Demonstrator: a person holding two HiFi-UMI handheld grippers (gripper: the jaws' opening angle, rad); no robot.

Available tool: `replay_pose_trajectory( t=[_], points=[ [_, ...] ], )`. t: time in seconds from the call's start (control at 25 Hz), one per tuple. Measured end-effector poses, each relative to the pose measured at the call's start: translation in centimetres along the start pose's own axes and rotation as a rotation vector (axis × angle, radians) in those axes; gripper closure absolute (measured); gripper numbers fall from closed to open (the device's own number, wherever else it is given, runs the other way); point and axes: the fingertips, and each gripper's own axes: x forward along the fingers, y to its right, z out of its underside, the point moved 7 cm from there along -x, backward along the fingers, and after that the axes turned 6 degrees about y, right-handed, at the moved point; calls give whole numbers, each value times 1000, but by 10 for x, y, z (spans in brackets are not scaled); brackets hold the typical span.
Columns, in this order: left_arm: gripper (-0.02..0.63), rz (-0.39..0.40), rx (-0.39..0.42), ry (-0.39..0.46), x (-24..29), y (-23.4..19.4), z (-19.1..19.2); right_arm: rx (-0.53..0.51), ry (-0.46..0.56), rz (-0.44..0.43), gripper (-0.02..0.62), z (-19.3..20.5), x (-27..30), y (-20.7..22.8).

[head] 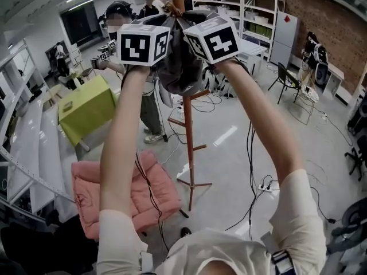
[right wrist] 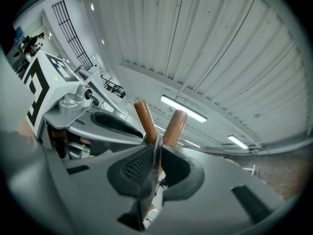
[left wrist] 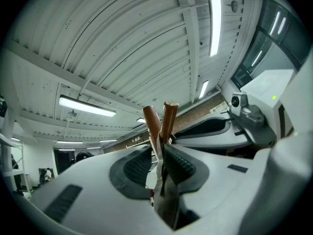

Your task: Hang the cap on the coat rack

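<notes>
A dark grey cap point(head: 180, 67) hangs bunched against the top of the wooden coat rack point(head: 188, 136), between my two raised grippers. My left gripper point(head: 143, 44) is at the cap's left side and my right gripper point(head: 213, 40) at its right. In the left gripper view the left gripper point(left wrist: 159, 155) stands slightly open: the cap's thin edge point(left wrist: 164, 195) lies between the pads, with a gap on its left. Two brown pegs point(left wrist: 168, 119) rise just beyond. In the right gripper view the right gripper point(right wrist: 157, 155) is shut on the cap's fabric point(right wrist: 146, 190), below two pegs point(right wrist: 175, 126).
A pink cushioned seat point(head: 123, 193) lies left of the rack's foot. A green-covered table point(head: 86, 107) and a standing person point(head: 150, 107) are behind it. Cables and a power strip point(head: 265, 185) lie on the floor at right. White shelving point(head: 23, 153) lines the left.
</notes>
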Motion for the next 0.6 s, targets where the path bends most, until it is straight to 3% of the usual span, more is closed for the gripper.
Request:
replay_pose_trajectory(
  t=[0.16, 0.6],
  points=[
    [508, -29, -30, 32, -11, 0, 1, 21, 31, 14, 513, 1, -10, 0],
    [508, -98, -155, 115, -44, 22, 28, 189, 125, 0, 509, 28, -43, -23]
  ],
)
